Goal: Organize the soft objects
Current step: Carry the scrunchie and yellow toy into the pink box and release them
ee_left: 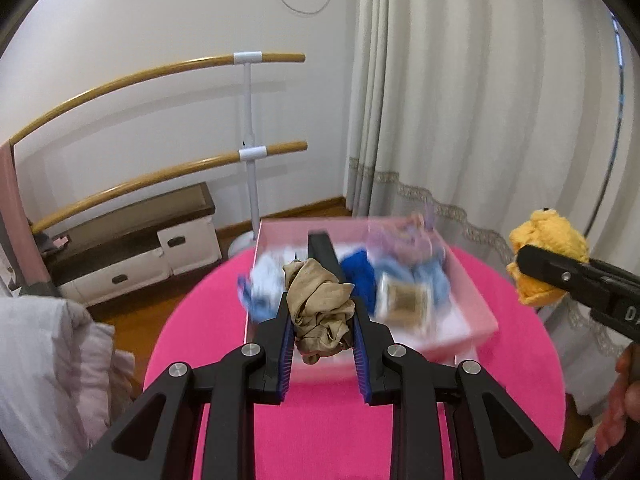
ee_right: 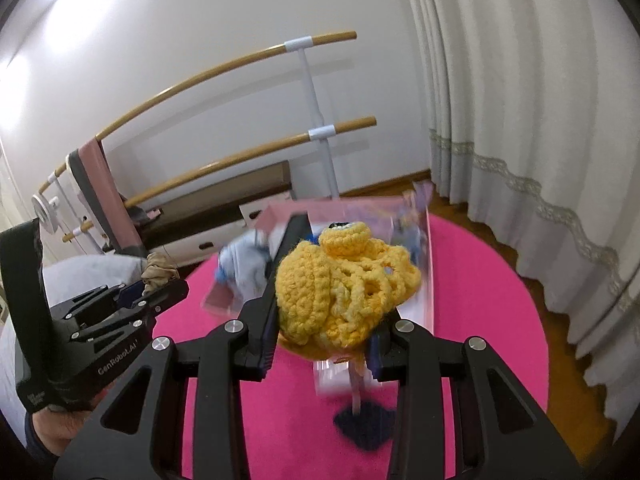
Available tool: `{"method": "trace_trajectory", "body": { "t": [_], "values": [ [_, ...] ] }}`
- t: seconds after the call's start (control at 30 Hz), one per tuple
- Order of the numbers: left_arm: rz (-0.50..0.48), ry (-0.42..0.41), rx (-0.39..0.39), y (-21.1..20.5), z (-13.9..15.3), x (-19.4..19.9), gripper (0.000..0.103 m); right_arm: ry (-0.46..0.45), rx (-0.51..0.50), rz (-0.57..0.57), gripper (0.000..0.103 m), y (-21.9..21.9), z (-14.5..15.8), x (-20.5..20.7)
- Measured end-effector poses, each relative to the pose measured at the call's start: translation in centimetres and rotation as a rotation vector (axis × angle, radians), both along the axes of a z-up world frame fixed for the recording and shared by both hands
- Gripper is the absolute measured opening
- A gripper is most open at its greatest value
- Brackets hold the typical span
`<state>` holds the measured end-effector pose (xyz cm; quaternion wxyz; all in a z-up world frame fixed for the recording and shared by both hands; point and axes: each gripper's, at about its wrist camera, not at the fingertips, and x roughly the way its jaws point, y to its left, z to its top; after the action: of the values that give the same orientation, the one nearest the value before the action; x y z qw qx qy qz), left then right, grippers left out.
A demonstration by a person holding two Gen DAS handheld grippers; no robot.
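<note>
My left gripper [ee_left: 322, 312] is shut on a crumpled beige stocking [ee_left: 320, 304], held in the air above the pink box [ee_left: 476, 300]. My right gripper [ee_right: 320, 312] is shut on a yellow crocheted toy [ee_right: 344, 288] with a dark eye on top. In the left wrist view the yellow toy [ee_left: 548, 256] and the right gripper [ee_left: 560, 276] appear at the right edge. In the right wrist view the left gripper [ee_right: 158, 288] with the beige stocking [ee_right: 160, 272] shows at the left. The box [ee_right: 280, 214] holds blurred blue, light blue and lilac soft items.
The box stands on a round table with a bright pink cover [ee_left: 332, 432]. A dark knitted piece [ee_right: 368, 426] lies on the cover near me. Behind are a wooden double bar rail [ee_left: 248, 152], a low cabinet [ee_left: 132, 248], curtains [ee_left: 480, 100] and pale bedding [ee_left: 48, 368] at left.
</note>
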<state>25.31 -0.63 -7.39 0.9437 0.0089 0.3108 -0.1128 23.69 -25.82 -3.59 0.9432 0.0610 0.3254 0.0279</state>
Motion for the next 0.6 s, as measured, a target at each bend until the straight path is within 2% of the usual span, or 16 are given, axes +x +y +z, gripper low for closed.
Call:
{"method": "trace_trajectory", "body": {
  "t": [0.23,0.4,0.6],
  "values": [
    [0.001,0.031,-0.009,-0.4,2.0,6.6,0.023,0.059,0.002,0.007,0.033,-0.7,0.6,7.2],
    [0.005,0.087,-0.011,-1.3,1.6,11.3,0.023,0.117,0.008,0.001,0.033,-1.5,-1.2,11.0],
    [-0.025,0.153,-0.039,-2.8,0.5,15.4,0.023,0.181,0.007,-0.019,0.033,-2.5,-3.9,13.5]
  ]
}}
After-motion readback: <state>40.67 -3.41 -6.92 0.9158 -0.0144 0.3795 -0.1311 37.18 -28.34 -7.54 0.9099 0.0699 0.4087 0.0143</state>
